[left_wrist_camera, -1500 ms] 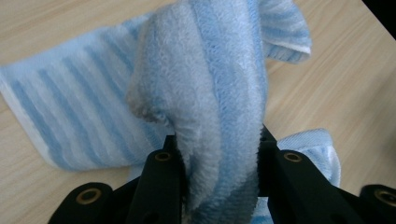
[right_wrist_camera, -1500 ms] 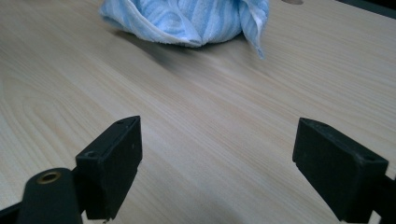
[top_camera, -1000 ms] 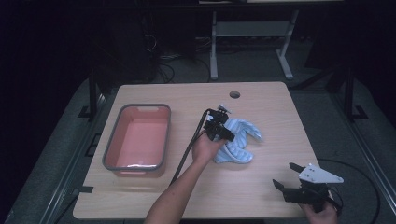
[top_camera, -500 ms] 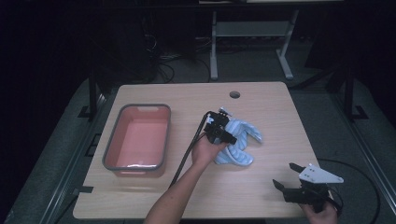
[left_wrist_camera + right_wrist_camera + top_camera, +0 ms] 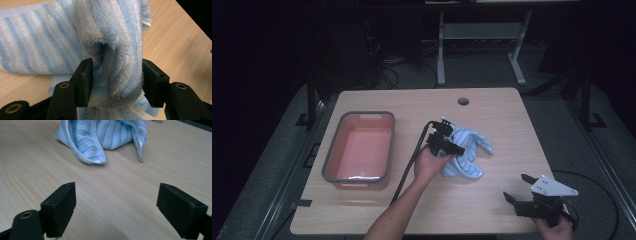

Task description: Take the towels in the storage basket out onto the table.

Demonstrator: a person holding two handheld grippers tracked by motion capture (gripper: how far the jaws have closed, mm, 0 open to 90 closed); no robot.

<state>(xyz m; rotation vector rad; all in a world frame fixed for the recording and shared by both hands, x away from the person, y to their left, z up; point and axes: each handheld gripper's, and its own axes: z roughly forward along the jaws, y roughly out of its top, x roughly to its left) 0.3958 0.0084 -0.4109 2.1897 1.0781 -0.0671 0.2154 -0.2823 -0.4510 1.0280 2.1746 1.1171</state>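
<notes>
Towel point(image 5: 469, 152) lies bunched at frame centre on the table point(image 5: 492, 115); my left tongs point(image 5: 446, 145) have just been opening around a fold, released. My right tongs point(image 5: 524, 192), lower right, gape empty.

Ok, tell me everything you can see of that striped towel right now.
The towel is light blue terry cloth with paler stripes and a stitched hem, bunched in a loose heap on the wooden table, right of the pink tub. A thick fold stands between the jaws of the left gripper, which have just been opening; the pads flank it, seemingly no longer squeezing. The right gripper stays clear, open.
</notes>
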